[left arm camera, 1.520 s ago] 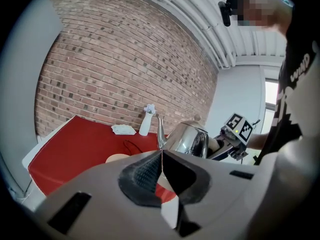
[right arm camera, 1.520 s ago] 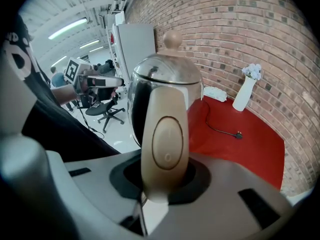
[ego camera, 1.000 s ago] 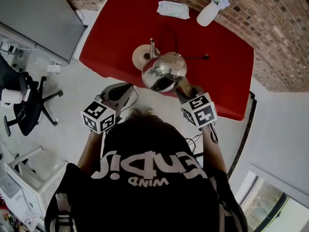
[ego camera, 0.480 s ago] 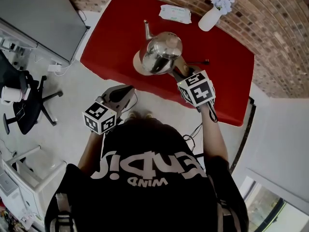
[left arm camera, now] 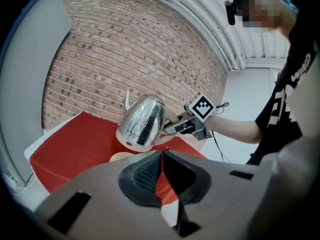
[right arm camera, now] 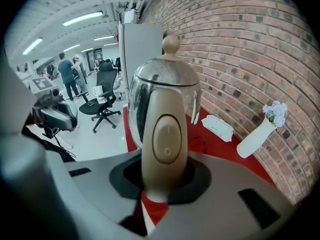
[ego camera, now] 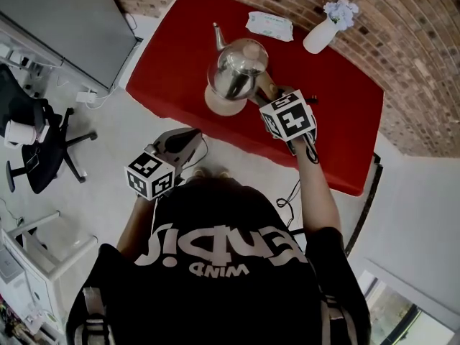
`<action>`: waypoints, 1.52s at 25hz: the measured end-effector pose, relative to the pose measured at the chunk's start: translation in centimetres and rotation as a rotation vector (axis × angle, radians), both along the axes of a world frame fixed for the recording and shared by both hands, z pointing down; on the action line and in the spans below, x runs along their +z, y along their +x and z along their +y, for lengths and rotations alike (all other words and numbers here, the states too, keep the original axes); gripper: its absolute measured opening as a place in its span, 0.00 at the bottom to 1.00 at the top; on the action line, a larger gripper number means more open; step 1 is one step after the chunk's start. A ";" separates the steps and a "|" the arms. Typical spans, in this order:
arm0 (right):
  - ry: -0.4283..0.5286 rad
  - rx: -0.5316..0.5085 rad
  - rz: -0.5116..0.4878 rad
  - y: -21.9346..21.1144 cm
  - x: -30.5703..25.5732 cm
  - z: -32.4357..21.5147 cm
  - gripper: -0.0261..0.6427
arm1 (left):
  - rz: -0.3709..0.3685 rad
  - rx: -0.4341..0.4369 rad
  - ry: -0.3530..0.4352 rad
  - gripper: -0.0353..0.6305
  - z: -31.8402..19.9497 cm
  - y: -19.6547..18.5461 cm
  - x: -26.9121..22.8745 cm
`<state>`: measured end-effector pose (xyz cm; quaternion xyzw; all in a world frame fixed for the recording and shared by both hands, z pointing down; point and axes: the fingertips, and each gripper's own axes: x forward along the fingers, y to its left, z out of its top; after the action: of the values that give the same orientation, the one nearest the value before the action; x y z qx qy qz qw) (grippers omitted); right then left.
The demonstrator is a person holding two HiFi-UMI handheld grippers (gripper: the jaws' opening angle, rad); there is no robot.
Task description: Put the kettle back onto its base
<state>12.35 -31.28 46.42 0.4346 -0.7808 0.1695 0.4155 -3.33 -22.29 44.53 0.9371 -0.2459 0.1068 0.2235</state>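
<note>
A shiny steel kettle [ego camera: 237, 67] with a beige handle [right arm camera: 167, 134] hangs tilted just above its round beige base [ego camera: 218, 105] on the red table [ego camera: 345, 128]. My right gripper [ego camera: 268, 92] is shut on the handle, below the switch, with the pads on both sides of it [right arm camera: 164, 184]. The left gripper view shows the kettle [left arm camera: 142, 121] a little over the base [left arm camera: 121, 157], not resting on it. My left gripper [ego camera: 188, 135] is held off the table's near edge, shut with nothing in it [left arm camera: 161, 156].
A white vase with flowers [ego camera: 325, 29] and a pack of wipes [ego camera: 269, 26] stand at the table's far side by the brick wall. A black cable [right arm camera: 200, 144] lies on the table. An office chair [ego camera: 39, 153] and a grey panel [ego camera: 65, 20] are at the left.
My right gripper has carried the kettle away from the table's near edge and to the left, so it now hangs over the base. The left gripper has kept still.
</note>
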 end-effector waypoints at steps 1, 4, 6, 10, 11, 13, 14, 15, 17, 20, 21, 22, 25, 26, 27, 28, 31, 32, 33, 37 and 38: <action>-0.003 -0.001 -0.002 -0.2 0.3 -0.1 0.16 | -0.001 -0.002 0.001 0.08 0.0 -0.1 0.0; -0.021 -0.008 -0.006 -1.0 1.2 -0.5 0.16 | -0.007 -0.008 0.002 0.08 -0.2 -0.6 0.0; -0.033 -0.013 0.004 -1.2 1.8 -0.7 0.15 | -0.009 -0.014 0.004 0.08 -0.4 -0.8 0.0; -0.053 -0.015 0.016 -1.2 3.1 -1.1 0.15 | -0.012 -0.027 0.007 0.08 -0.6 -1.2 0.0; -0.056 -0.012 0.017 -1.2 3.4 -1.1 0.16 | -0.015 -0.030 0.007 0.08 -0.7 -1.3 0.0; -0.057 -0.004 0.024 -1.0 4.1 -1.2 0.16 | -0.019 -0.035 0.007 0.08 -0.7 -1.5 0.1; -0.058 0.001 0.027 -1.0 4.4 -1.3 0.16 | -0.019 -0.038 0.007 0.08 -0.7 -1.7 0.1; -0.060 0.006 0.028 -0.9 4.8 -1.3 0.16 | -0.020 -0.040 0.006 0.08 -0.7 -1.8 0.2; -0.071 0.013 0.019 -1.0 5.5 -1.3 0.16 | -0.022 -0.045 0.005 0.08 -0.7 -2.1 0.3; -0.086 0.018 0.016 -1.0 6.6 -1.1 0.16 | -0.030 -0.047 0.005 0.08 -0.7 -2.3 0.4; -0.089 0.019 0.017 -1.0 7.0 -1.0 0.16 | -0.031 -0.048 0.005 0.08 -0.7 -2.4 0.4; -0.092 0.021 0.017 -1.0 7.3 -0.9 0.16 | -0.031 -0.048 0.005 0.08 -0.6 -2.4 0.4; -0.098 0.029 0.019 -0.9 8.2 -0.8 0.16 | -0.032 -0.049 0.002 0.08 -0.6 -2.6 0.5; -0.099 0.033 0.019 -0.9 8.4 -0.8 0.16 | -0.033 -0.048 0.001 0.08 -0.6 -2.6 0.6; -0.099 0.036 0.017 -0.9 8.6 -0.8 0.16 | -0.035 -0.048 0.000 0.08 -0.5 -2.6 0.6; -0.098 0.038 0.014 -0.9 8.8 -0.8 0.16 | -0.036 -0.047 0.000 0.08 -0.5 -2.6 0.7; -0.094 0.043 0.014 -1.0 9.4 -0.8 0.16 | -0.036 -0.045 -0.002 0.08 -0.4 -2.6 0.7; -0.095 0.045 0.014 -1.0 9.5 -0.7 0.15 | -0.036 -0.045 -0.002 0.08 -0.4 -2.6 0.7; -0.097 0.048 0.014 -1.0 9.7 -0.7 0.16 | -0.037 -0.046 -0.002 0.08 -0.4 -2.6 0.7; -0.106 0.061 0.007 -0.9 10.3 -0.5 0.16 | -0.036 -0.053 -0.006 0.08 -0.3 -2.9 0.8; -0.107 0.063 0.000 -0.9 10.4 -0.5 0.16 | -0.037 -0.054 -0.007 0.08 -0.3 -2.9 0.8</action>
<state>11.42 -31.80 56.80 0.4360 -0.7566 0.2242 0.4326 -6.23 -22.59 45.34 0.9273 -0.2747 0.1187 0.2249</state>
